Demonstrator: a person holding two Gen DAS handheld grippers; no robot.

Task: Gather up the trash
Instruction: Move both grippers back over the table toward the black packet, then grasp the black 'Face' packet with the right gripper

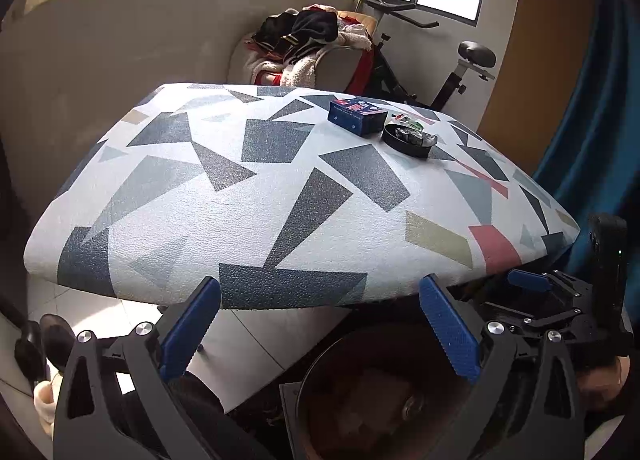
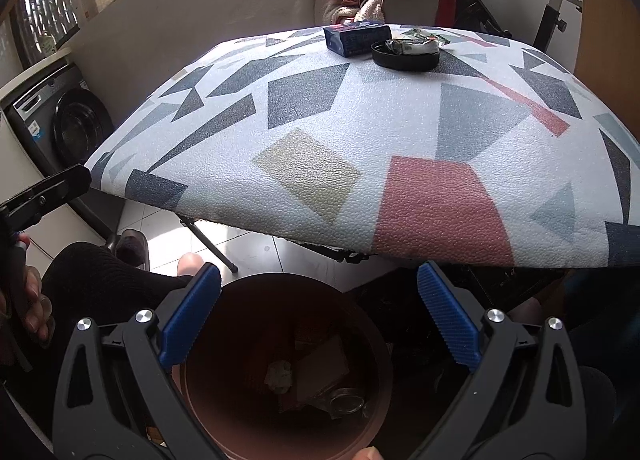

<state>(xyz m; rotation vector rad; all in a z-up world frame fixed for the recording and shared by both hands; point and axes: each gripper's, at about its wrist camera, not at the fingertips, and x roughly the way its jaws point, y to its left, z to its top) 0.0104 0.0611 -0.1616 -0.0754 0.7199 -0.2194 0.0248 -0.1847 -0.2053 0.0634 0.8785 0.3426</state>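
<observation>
Fingers on your right gripper [image 2: 319,316] stand wide apart with nothing between them, hanging right over the mouth of the brown bin [image 2: 288,372]. It already holds crumpled paper, a flat card piece and a round clear lid. Your left gripper [image 1: 320,324] is just as wide and just as empty, near the table's front edge with the bin below it at about 5 o'clock.

From the right wrist view, what's left sits well away at 12 o'clock, on the far side of the patterned table [image 2: 360,132]: a blue carton [image 2: 357,38], and touching its right side a shallow black dish [image 2: 405,56] holding crumpled wrappers [image 2: 412,46].

The wrappers look light, soft and crinkly (probably slippery film), so pinch the bunched middle. The carton looks stiff but crushable; take it across its narrow faces. More green-printed scraps [image 2: 430,36] lie behind the dish.
</observation>
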